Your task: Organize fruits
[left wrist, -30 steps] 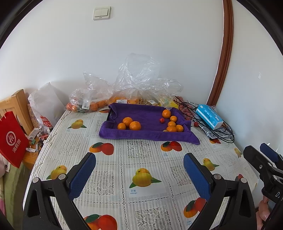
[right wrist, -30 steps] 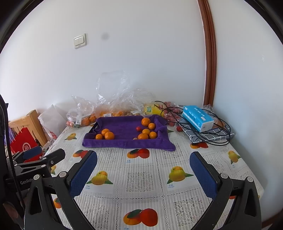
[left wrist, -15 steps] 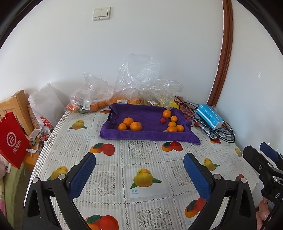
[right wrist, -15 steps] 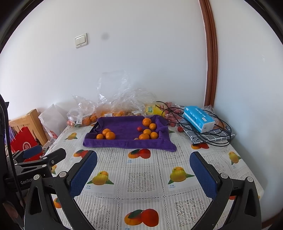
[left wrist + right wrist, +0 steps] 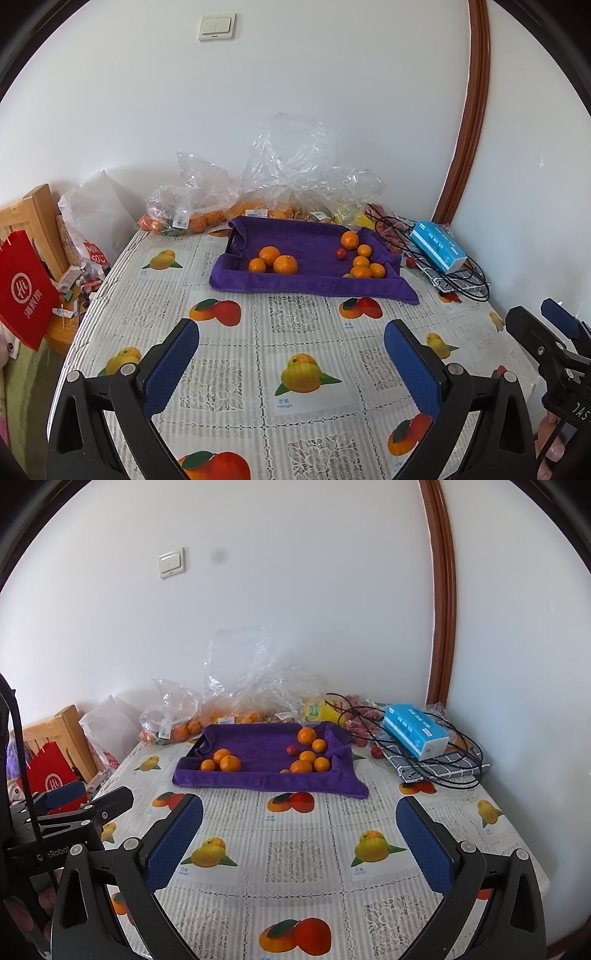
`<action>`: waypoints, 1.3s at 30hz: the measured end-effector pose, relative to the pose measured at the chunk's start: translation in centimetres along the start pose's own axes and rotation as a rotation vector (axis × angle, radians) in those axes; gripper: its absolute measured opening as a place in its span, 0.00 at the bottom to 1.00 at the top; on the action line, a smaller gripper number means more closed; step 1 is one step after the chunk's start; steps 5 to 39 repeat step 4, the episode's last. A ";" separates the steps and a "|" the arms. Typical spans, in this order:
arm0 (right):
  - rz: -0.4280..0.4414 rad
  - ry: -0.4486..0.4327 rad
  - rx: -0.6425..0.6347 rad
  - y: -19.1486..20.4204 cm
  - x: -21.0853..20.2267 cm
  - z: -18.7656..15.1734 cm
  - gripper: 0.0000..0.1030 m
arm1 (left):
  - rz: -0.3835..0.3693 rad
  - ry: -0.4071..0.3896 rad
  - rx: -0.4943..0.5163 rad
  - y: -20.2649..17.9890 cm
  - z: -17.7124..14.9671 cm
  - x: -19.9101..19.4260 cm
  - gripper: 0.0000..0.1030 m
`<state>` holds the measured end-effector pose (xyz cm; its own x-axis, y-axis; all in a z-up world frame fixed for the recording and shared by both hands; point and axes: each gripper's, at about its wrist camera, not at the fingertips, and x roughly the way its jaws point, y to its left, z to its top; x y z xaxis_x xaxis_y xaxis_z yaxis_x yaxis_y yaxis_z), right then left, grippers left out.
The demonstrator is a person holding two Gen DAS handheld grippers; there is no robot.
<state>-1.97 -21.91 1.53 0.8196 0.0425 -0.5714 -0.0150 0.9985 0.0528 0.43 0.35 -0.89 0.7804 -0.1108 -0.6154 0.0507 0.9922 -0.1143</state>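
A tray lined with a purple towel [image 5: 314,254] [image 5: 266,775] sits at the far middle of the table. Three oranges [image 5: 273,260] [image 5: 223,761] lie at its left end. Several more oranges [image 5: 364,264] [image 5: 310,755] and a small red fruit [image 5: 340,253] [image 5: 291,750] lie at its right end. My left gripper [image 5: 291,354] hangs open over the near tablecloth with nothing between its blue pads. My right gripper [image 5: 299,845] is likewise open and empty, well short of the tray. Each gripper shows at the edge of the other's view.
Clear plastic bags of oranges [image 5: 207,218] [image 5: 236,712] line the wall behind the tray. A blue box [image 5: 437,249] [image 5: 415,731], black cables [image 5: 436,764], a grey cloth and a loose red fruit [image 5: 376,752] lie at the right. A wooden chair [image 5: 37,221] and red bag [image 5: 22,288] stand left.
Both views have crept slightly backward and up, so the tray looks a little lower and farther. Both grippers stay open. No fruit has moved.
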 end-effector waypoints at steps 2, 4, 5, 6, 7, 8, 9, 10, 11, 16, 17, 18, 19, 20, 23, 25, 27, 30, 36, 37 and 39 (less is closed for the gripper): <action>-0.002 0.009 -0.010 0.1 0.8 -0.1 1.00 | 0.013 -0.008 -0.013 0.3 0.0 0.4 0.98; -0.001 0.023 -0.017 0.3 1.9 -0.3 1.00 | 0.009 -0.035 -0.009 0.6 0.0 0.9 0.98; -0.001 0.023 -0.017 0.3 1.9 -0.3 1.00 | 0.009 -0.035 -0.009 0.6 0.0 0.9 0.98; -0.001 0.023 -0.017 0.3 1.9 -0.3 1.00 | 0.009 -0.035 -0.009 0.6 0.0 0.9 0.98; -0.001 0.023 -0.017 0.3 1.9 -0.3 1.00 | 0.009 -0.035 -0.009 0.6 0.0 0.9 0.98; -0.001 0.023 -0.017 0.3 1.9 -0.3 1.00 | 0.009 -0.035 -0.009 0.6 0.0 0.9 0.98; -0.001 0.023 -0.017 0.3 1.9 -0.3 1.00 | 0.009 -0.035 -0.009 0.6 0.0 0.9 0.98; -0.001 0.023 -0.017 0.3 1.9 -0.3 1.00 | 0.009 -0.035 -0.009 0.6 0.0 0.9 0.98; -0.001 0.023 -0.017 0.3 1.9 -0.3 1.00 | 0.009 -0.035 -0.009 0.6 0.0 0.9 0.98; -0.001 0.023 -0.017 0.3 1.9 -0.3 1.00 | 0.009 -0.035 -0.009 0.6 0.0 0.9 0.98; -0.001 0.023 -0.017 0.3 1.9 -0.3 1.00 | 0.009 -0.035 -0.009 0.6 0.0 0.9 0.98; -0.001 0.023 -0.017 0.3 1.9 -0.3 1.00 | 0.009 -0.035 -0.009 0.6 0.0 0.9 0.98; -0.001 0.023 -0.017 0.3 1.9 -0.3 1.00 | 0.009 -0.035 -0.009 0.6 0.0 0.9 0.98; -0.001 0.023 -0.017 0.3 1.9 -0.3 1.00 | 0.009 -0.035 -0.009 0.6 0.0 0.9 0.98; -0.001 0.023 -0.017 0.3 1.9 -0.3 1.00 | 0.009 -0.035 -0.009 0.6 0.0 0.9 0.98; -0.001 0.023 -0.017 0.3 1.9 -0.3 1.00 | 0.009 -0.035 -0.009 0.6 0.0 0.9 0.98; -0.001 0.023 -0.017 0.3 1.9 -0.3 1.00 | 0.009 -0.035 -0.009 0.6 0.0 0.9 0.98; -0.001 0.023 -0.017 0.3 1.9 -0.3 1.00 | 0.009 -0.035 -0.009 0.6 0.0 0.9 0.98; -0.001 0.023 -0.017 0.3 1.9 -0.3 1.00 | 0.009 -0.035 -0.009 0.6 0.0 0.9 0.98; -0.001 0.023 -0.017 0.3 1.9 -0.3 1.00 | 0.009 -0.035 -0.009 0.6 0.0 0.9 0.98; -0.001 0.023 -0.017 0.3 1.9 -0.3 1.00 | 0.009 -0.035 -0.009 0.6 0.0 0.9 0.98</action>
